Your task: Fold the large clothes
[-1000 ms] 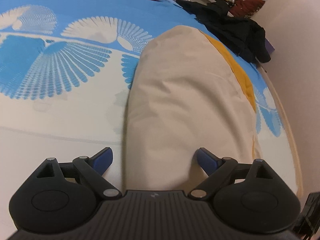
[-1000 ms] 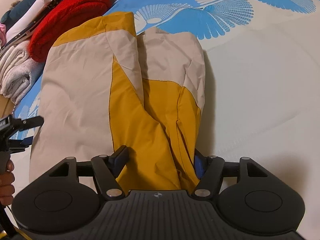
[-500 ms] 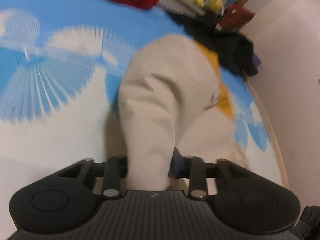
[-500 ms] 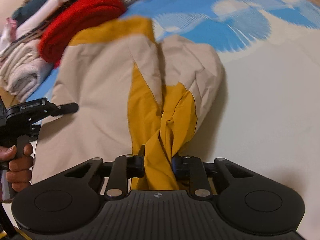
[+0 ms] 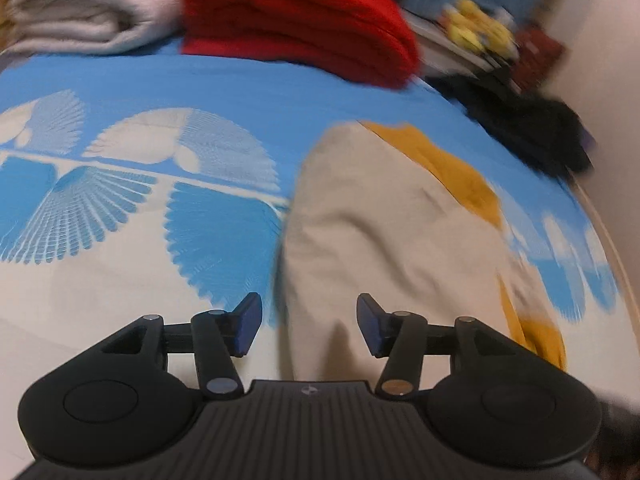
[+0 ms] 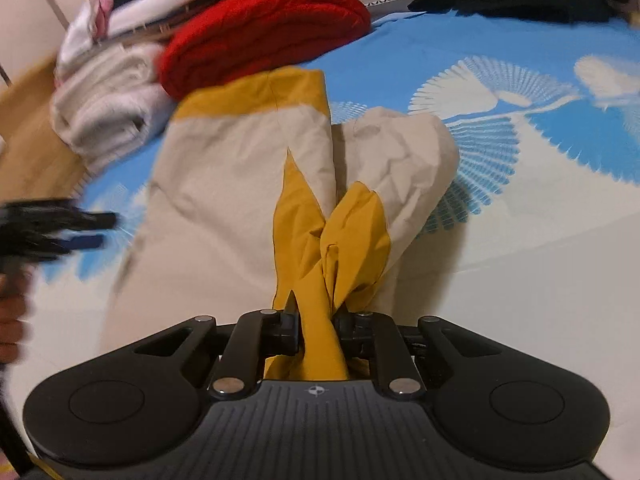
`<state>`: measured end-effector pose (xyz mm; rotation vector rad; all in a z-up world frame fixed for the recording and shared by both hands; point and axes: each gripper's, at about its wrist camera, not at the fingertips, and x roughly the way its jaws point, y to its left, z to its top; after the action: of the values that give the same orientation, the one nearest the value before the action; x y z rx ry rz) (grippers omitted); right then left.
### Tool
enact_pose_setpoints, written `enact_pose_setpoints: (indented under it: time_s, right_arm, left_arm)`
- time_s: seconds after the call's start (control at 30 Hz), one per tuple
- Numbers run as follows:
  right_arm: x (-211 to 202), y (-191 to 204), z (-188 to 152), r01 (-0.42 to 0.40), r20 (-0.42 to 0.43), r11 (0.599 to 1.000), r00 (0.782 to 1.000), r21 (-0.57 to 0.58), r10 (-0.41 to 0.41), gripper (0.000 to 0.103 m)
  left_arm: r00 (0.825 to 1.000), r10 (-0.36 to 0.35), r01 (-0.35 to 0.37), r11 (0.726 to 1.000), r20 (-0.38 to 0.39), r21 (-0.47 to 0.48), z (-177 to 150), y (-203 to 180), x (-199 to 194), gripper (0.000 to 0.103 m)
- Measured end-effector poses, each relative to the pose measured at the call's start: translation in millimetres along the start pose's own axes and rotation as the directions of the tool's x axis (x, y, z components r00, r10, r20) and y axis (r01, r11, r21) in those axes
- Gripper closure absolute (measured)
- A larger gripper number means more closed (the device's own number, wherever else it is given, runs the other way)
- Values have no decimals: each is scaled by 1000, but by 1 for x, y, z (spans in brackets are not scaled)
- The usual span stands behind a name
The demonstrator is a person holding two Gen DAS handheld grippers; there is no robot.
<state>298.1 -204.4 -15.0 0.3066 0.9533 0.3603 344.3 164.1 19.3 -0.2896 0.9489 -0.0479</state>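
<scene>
**Left let go, right still pinching the yellow fold**

Since half a second ago your left gripper (image 5: 309, 326) dropped the beige fabric it had bunched; its jaws have just been opening and now stand spread, blue pads (image 5: 249, 322) apart with nothing pressed between them. Beige cloth lies under the gap, no contact visible. Both views have shifted toward the pile at the far end of the bed, which now fills more of each picture.

Your right gripper (image 6: 318, 330) has kept closing over that time. Its jaws are now squeezed on a twisted wad of yellow fabric, which rises from the grip and fans out above it.

Garment (image 6: 224, 200): beige with yellow panels, lying on the blue-and-white bedsheet (image 6: 520, 200). Its near yellow end is gathered into your right grip; the far end, with a yellow band, almost reaches the red knit (image 6: 264, 20). In the left view the garment (image 5: 384, 232) sits right of centre, beige on top, yellow showing along its right edge.

Red knit is folded and stacked beside white towels (image 6: 104, 100). Dark clothing (image 5: 528, 132) is heaped at the far right of the bed. Left gripper also shows blurred at the left edge of the right view, with your hand (image 6: 10, 324) below it.
</scene>
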Motion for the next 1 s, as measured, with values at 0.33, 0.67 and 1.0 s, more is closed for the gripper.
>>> enact_pose_setpoints:
  time_s: [0.33,0.67,1.0]
  right_arm:
    - [-2,9,-10,54,-13,998,998,16,-54,82]
    - [-1,1,-19,102,-97,995,990,5,-101,80]
    - [-106,36,-23,201,184,977,965,-72,-185,71]
  left_arm:
    - [993,82,-54,957,-88,284,-64,-37,16,42]
    - [979,47,29,928,-196,371,-113,-47,5,26]
    - [984,75,-122,945,162,304,-133,-62,-148,7]
